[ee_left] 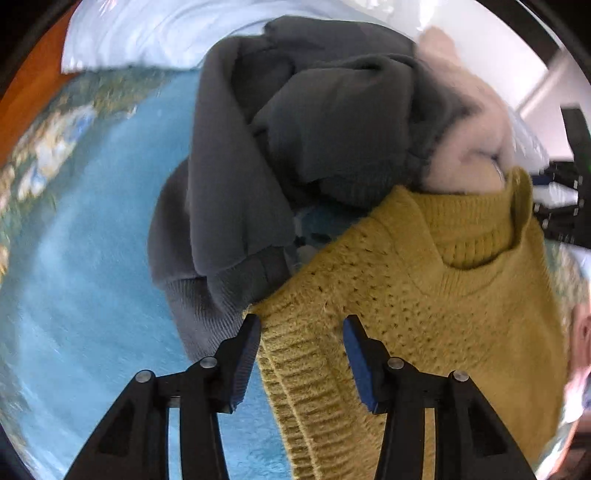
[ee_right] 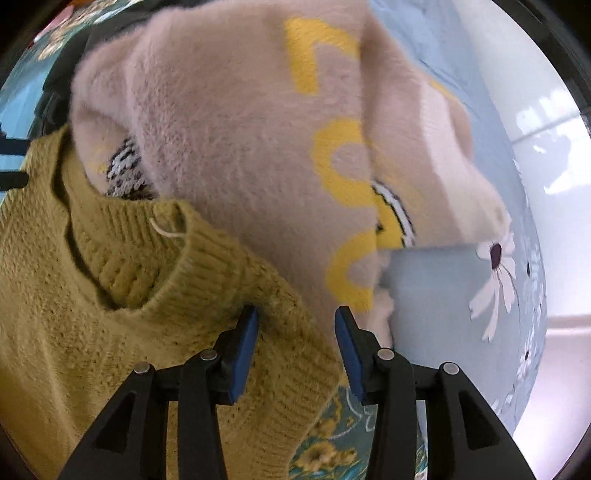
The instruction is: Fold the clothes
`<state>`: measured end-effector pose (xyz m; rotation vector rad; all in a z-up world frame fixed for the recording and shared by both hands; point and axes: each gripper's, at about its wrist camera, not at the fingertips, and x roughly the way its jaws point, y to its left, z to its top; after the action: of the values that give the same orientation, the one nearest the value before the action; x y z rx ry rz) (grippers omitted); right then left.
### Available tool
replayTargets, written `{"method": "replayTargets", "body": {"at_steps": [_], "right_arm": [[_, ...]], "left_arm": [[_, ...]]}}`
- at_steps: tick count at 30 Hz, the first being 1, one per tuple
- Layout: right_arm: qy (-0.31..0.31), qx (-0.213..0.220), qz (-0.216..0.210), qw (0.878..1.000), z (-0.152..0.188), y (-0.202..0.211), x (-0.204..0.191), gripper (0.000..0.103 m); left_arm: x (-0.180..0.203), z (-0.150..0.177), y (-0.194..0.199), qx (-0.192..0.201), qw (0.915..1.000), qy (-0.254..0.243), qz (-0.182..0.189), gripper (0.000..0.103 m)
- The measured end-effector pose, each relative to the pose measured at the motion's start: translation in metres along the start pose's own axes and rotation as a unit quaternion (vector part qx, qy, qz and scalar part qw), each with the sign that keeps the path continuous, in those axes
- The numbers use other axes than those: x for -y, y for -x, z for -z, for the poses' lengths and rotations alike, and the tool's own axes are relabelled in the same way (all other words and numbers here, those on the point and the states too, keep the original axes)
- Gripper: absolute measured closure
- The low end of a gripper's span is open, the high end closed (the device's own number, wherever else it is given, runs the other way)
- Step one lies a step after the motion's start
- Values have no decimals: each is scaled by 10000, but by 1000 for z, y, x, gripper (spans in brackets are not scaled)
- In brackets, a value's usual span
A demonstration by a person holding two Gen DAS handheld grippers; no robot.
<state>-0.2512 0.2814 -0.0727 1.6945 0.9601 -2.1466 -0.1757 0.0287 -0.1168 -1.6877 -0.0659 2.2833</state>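
A mustard-yellow knitted sweater (ee_left: 424,295) lies on the blue bedspread, collar away from me; it also shows in the right wrist view (ee_right: 110,314). My left gripper (ee_left: 301,332) is open, its fingers straddling the ribbed edge of the sweater's left shoulder. My right gripper (ee_right: 295,325) is open, its fingers straddling the sweater's right shoulder edge. A dark grey sweater (ee_left: 295,140) lies crumpled beyond the yellow one. A fluffy pink sweater with yellow letters (ee_right: 240,129) lies past the collar, also seen in the left wrist view (ee_left: 476,147).
The blue bedspread (ee_left: 92,258) has a floral border (ee_right: 325,443) and white daisies (ee_right: 495,273). A pale blue pillow or sheet (ee_left: 166,33) lies at the far side. A white wall or floor (ee_right: 546,110) is to the right of the bed.
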Motion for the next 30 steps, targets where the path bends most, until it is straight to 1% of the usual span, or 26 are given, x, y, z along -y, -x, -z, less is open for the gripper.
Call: {"method": "replayTargets", "body": {"at_steps": [2,3,4,5,6,7,8,9,12,15,18,22,25,26,29,30], "right_arm": [[14,16,-44,10000,1,-2,0,60],[-2,29,-97,9999,2,-2,0,66],[-3,32,-138,9999,4,-2,-1,70],[36,9,-150,9999,5,-2,-3,71],[75,-14,-161,9998,7,-2,-6,75],[113,-37,-172,9998,9,-2,-8,81],[130,-56,-172,9998,11,-1,-10,84],[94,-67,-145,9998,14,1,-10,92],[-31,-76,-64,9999,22,7,-12,95],[-302,134,11,9995,36,26,-11,96],[-586,349,79,9976,57,49,-9,96],[-947,574,125,9938,89,79,-8,96],[-1279,825,124,9883,119,106,-9,96],[-1393,914,105,9860,130,115,-9,96],[-1675,1203,103,9784,166,145,-16,96],[-1733,1269,111,9766,173,152,-22,96]], "left_arm": [[-2,2,0,42,9998,133,110,55],[-2,4,0,34,9997,194,175,55],[-3,5,0,17,9994,244,234,57],[-2,8,0,-10,9993,274,268,68],[0,10,-1,-40,9994,270,216,75],[3,13,1,-29,9996,234,147,87],[6,15,2,-1,9998,187,84,92],[10,18,6,57,9999,141,38,94],[19,25,26,289,9995,80,-36,95],[26,32,50,510,9987,53,-69,95],[38,42,75,739,9972,17,-120,95],[58,64,111,1006,9946,-74,-250,95],[67,78,136,1229,9919,-80,-323,95],[69,82,146,1311,9909,-56,-311,95],[82,112,172,1548,9877,70,-230,95],[86,120,178,1606,9868,104,-200,95]]}}
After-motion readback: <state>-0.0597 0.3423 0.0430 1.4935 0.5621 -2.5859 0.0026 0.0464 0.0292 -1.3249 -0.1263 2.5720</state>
